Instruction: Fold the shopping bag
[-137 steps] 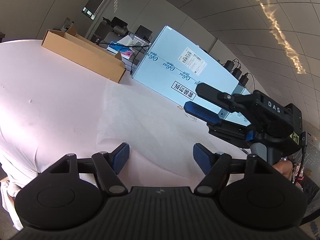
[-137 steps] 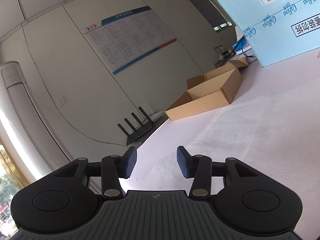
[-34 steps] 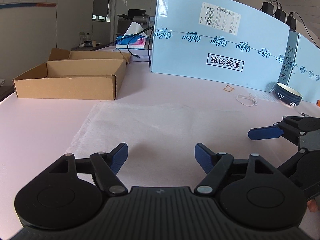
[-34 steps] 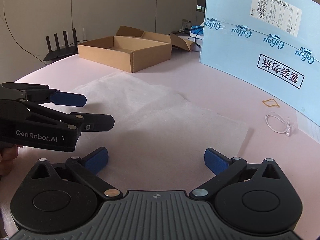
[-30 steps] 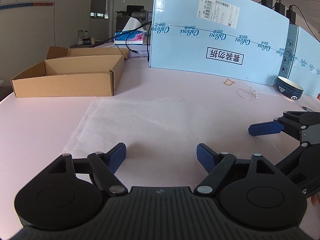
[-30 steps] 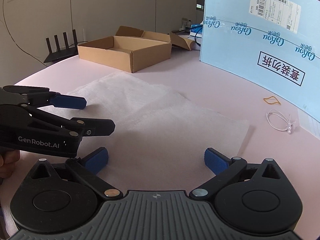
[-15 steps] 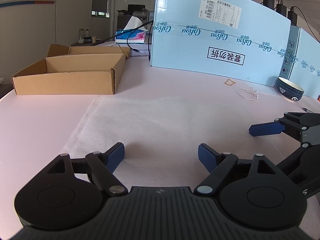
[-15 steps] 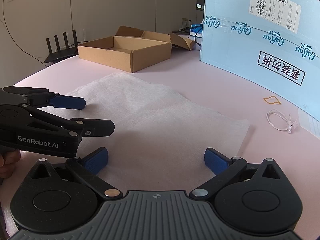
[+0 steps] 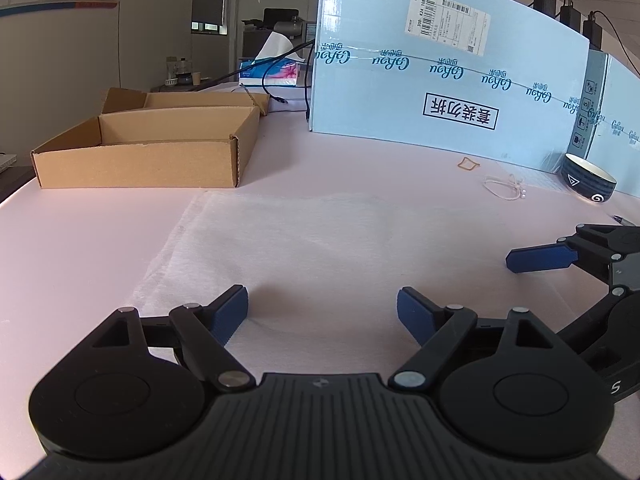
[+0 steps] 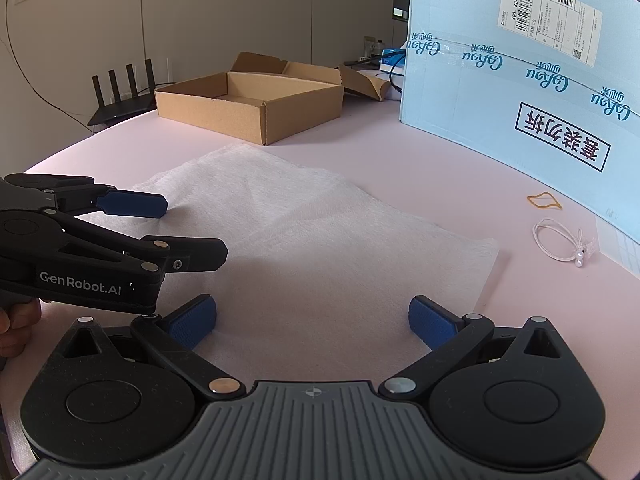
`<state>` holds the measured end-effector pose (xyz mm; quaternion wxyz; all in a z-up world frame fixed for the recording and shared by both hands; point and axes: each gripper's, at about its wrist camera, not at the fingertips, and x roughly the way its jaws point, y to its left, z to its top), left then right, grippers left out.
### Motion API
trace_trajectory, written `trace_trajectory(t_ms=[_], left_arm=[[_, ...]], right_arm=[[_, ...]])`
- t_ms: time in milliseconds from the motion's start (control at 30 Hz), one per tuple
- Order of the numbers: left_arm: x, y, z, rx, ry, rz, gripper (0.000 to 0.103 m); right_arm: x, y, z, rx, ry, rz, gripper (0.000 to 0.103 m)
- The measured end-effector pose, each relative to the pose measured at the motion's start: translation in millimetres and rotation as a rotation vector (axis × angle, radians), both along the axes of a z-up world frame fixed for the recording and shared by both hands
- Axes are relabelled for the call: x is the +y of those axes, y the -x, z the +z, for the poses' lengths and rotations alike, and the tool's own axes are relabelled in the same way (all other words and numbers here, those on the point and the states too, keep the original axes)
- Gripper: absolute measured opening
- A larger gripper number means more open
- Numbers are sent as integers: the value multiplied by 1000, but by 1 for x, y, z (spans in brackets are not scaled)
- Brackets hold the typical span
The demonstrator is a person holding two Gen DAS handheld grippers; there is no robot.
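A white, thin fabric shopping bag (image 9: pixel 340 248) lies flat and spread out on the pink table (image 9: pixel 80 240). My left gripper (image 9: pixel 322 308) hovers over the bag's near edge, open, with nothing between its blue pads. One blue finger (image 9: pixel 540 258) of my right gripper shows at the right of that view. In the right wrist view, my right gripper (image 10: pixel 312 312) stands open wide over the bag (image 10: pixel 312 232), near its right end. The left gripper (image 10: pixel 188 230) reaches in from the left there, held by a hand.
An open cardboard box (image 9: pixel 152 152) sits beyond the bag on the left. A tall light-blue carton (image 9: pixel 440 92) walls off the back. A dark bowl (image 9: pixel 588 180), a rubber band (image 9: pixel 468 165) and a white cord (image 9: pixel 504 190) lie at the right. A black router (image 10: pixel 120 96) stands past the table's edge.
Since the oldest frames both grippers have swung down to face the bag, and the right jaws stand wider. Over the last second nothing has visibly moved.
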<state>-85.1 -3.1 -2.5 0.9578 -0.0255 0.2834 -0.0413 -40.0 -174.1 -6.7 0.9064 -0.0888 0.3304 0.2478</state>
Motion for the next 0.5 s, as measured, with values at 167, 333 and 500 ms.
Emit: trace_trajectory(t_ms=[167,333,500], left_arm=[[1,0,0,1,0,0,81],[1,3,1,-11,-1,6,81],[9,34,16,-178,31,-84,80]], right_arm=[[0,0,0,0,0,0,103],[0,0,0,1,-2,-1,103],[0,-1,0,2,-2,-1,103]])
